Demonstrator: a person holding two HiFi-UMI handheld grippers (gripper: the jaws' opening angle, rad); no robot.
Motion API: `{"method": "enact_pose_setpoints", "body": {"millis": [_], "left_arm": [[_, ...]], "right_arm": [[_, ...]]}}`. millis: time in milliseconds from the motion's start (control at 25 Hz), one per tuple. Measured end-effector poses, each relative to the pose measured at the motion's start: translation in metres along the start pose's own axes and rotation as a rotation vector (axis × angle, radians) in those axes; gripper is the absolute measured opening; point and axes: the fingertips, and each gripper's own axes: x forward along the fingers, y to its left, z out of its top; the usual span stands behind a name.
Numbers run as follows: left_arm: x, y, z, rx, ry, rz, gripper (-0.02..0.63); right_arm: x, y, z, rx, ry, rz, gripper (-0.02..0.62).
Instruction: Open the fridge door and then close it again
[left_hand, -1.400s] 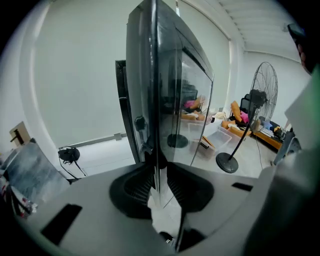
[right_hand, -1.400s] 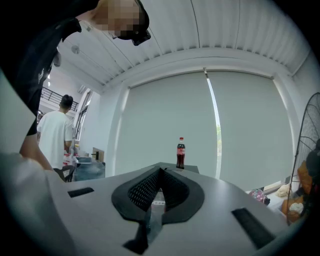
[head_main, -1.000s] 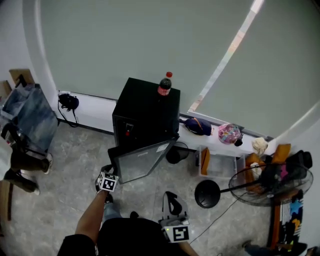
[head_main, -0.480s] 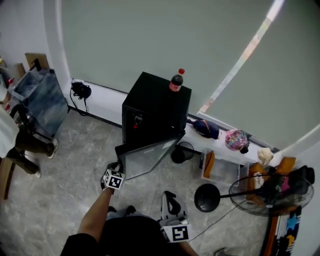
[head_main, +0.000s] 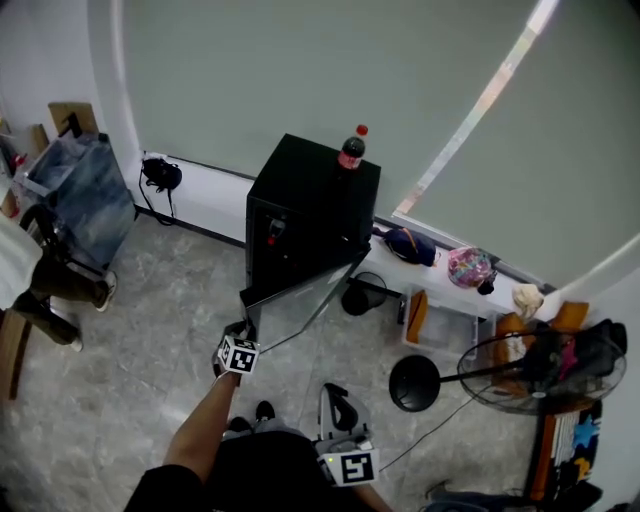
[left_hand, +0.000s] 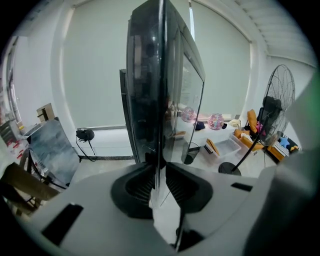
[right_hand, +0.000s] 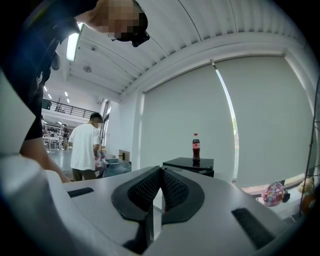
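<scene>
Two grippers show low in the head view. The left gripper (head_main: 240, 333) sits at seven o'clock of the black fridge (head_main: 300, 195). Its jaws are nearly together and pinch the free edge of the fridge door (head_main: 300, 305). In the left gripper view that edge runs upright straight between the ribbed pads (left_hand: 141, 184). The door stands ajar: its hinged side is at the cabinet's four o'clock corner and its free edge has swung out toward seven o'clock. The right gripper (head_main: 339, 395) hangs at six o'clock of the fridge, well apart from it. Its jaws meet at the tips and hold nothing. A cola bottle (head_main: 351, 150) stands upright at the one o'clock corner of the fridge top. A pedestal fan (head_main: 540, 368) stands at four o'clock.
</scene>
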Motion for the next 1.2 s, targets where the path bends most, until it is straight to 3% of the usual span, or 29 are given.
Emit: {"method": "enact_pose_setpoints", "body": {"millis": [400,640,1200], "left_arm": [[-0.019,-0.046,-0.019,0.022,-0.002,-0.058,0.055],[-0.023,-0.067,-0.024,-0.002,-0.013,-0.034,0.052],[-0.034,-0.116,-0.04,-0.077,-0.007,0.069,0.051]], "right_arm": [[-0.053,0.025,-0.009,0.001,0.021,-0.072,0.005],[-0.073,0.01,-0.009,-0.015,0.022,-0.078,0.006],[-0.107,-0.068,-0.003,-0.031,0.002,0.064,0.006]]}}
